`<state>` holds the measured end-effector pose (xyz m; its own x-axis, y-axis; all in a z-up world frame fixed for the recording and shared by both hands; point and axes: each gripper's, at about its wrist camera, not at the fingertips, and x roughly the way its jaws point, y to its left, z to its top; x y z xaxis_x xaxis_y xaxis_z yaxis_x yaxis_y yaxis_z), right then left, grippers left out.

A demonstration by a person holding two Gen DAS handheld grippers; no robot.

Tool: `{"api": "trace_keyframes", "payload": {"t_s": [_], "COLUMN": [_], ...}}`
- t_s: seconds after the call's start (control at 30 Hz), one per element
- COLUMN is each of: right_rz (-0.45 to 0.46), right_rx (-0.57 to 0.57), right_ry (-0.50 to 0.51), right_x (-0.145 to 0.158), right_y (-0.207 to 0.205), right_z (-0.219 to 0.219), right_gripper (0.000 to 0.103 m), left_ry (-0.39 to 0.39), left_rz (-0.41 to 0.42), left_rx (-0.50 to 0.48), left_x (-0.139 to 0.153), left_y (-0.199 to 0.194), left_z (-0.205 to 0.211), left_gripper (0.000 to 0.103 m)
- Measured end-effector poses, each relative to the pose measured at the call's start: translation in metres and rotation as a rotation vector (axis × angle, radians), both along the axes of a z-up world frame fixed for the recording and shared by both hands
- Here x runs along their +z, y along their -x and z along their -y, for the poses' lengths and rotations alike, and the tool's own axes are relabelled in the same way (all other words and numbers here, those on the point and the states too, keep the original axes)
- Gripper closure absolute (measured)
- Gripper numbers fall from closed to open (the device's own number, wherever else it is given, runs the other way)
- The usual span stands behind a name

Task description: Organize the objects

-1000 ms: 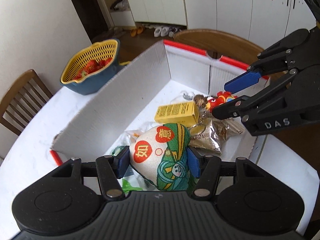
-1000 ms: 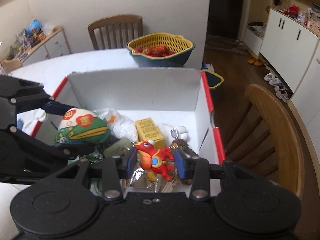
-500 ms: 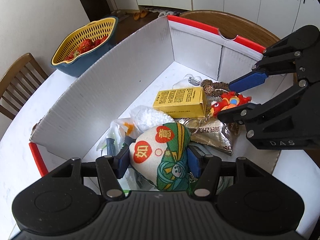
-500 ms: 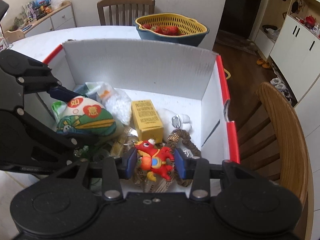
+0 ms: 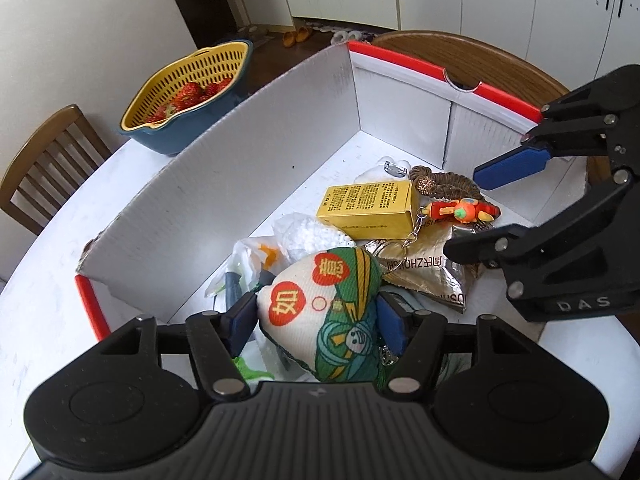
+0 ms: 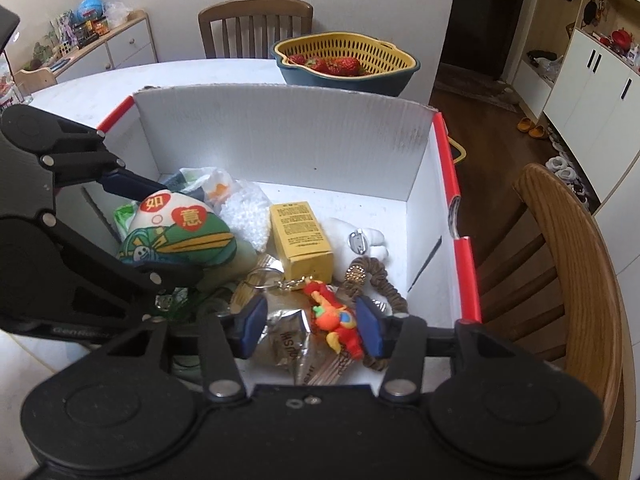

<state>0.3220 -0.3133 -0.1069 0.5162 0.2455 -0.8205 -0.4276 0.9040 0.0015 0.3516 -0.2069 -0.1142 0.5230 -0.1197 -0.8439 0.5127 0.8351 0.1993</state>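
Note:
A white cardboard box (image 5: 260, 160) (image 6: 280, 132) with red rims stands on the white table. My left gripper (image 5: 316, 320) (image 6: 176, 230) reaches into its near left part, jaws opening, pads still against a soft white-and-green pouch (image 5: 320, 312) (image 6: 176, 232) with red hearts. My right gripper (image 6: 312, 328) (image 5: 462, 212) is over the box's right side, its jaws opening too. A red dragon keychain toy (image 6: 332, 320) (image 5: 460, 212) lies loose between them on a silver foil packet (image 6: 288, 344) (image 5: 424, 276), well clear of the left pad.
Also in the box are a yellow carton (image 5: 368, 210) (image 6: 300, 232), a brown coiled hair tie (image 6: 372, 276), plastic bags and a white item. A yellow-and-blue colander of strawberries (image 5: 188, 92) (image 6: 344, 60) sits behind the box. Wooden chairs (image 6: 568, 260) (image 5: 48, 160) ring the table.
Both grippers sank lower into the box. The right jaws spread and the dragon toy dropped from them onto the foil packet. The left jaws widened slightly around the pouch.

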Motion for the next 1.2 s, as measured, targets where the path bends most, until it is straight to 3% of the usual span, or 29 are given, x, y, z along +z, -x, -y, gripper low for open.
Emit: {"api": "trace_keyframes", "payload": {"t_s": [0.1,0.37,0.43,0.5,1.03,1.1,1.2], "right_rz": [0.017,0.062,0.072,0.085,0.198,0.208,0.225], "right_rx": [-0.017,-0.066,-0.081,-0.09,-0.199,-0.211,-0.232], "right_ry": [-0.013,-0.06,-0.075,-0.09,-0.205,-0.217,-0.232], "right_x": [0.006,0.025,0.031,0.036,0.079,0.082,0.086], "right_y": [0.007,0.03,0.036,0.043,0.112,0.119,0.13], "right_z": [0.001,0.001,0.0,-0.003,-0.032,-0.036,-0.042], "right_gripper": [0.043,0.039,0.036,0.033,0.012,0.012,0.008], "left_ry": [0.013,0.08,0.097,0.118,0.295,0.323,0.383], "left_rz": [0.019,0.055,0.066,0.081,0.155,0.16,0.169], "left_rx": [0.007,0.011,0.004,0.0,0.046,0.057,0.079], "left_x": [0.006,0.024,0.029,0.034,0.074,0.078,0.083], "left_y": [0.006,0.025,0.032,0.039,0.087,0.091,0.097], "left_z": [-0.005,-0.024,-0.03,-0.036,-0.099,-0.107,-0.12], "left_gripper": [0.037,0.036,0.034,0.025,0.018,0.007,0.002]}}
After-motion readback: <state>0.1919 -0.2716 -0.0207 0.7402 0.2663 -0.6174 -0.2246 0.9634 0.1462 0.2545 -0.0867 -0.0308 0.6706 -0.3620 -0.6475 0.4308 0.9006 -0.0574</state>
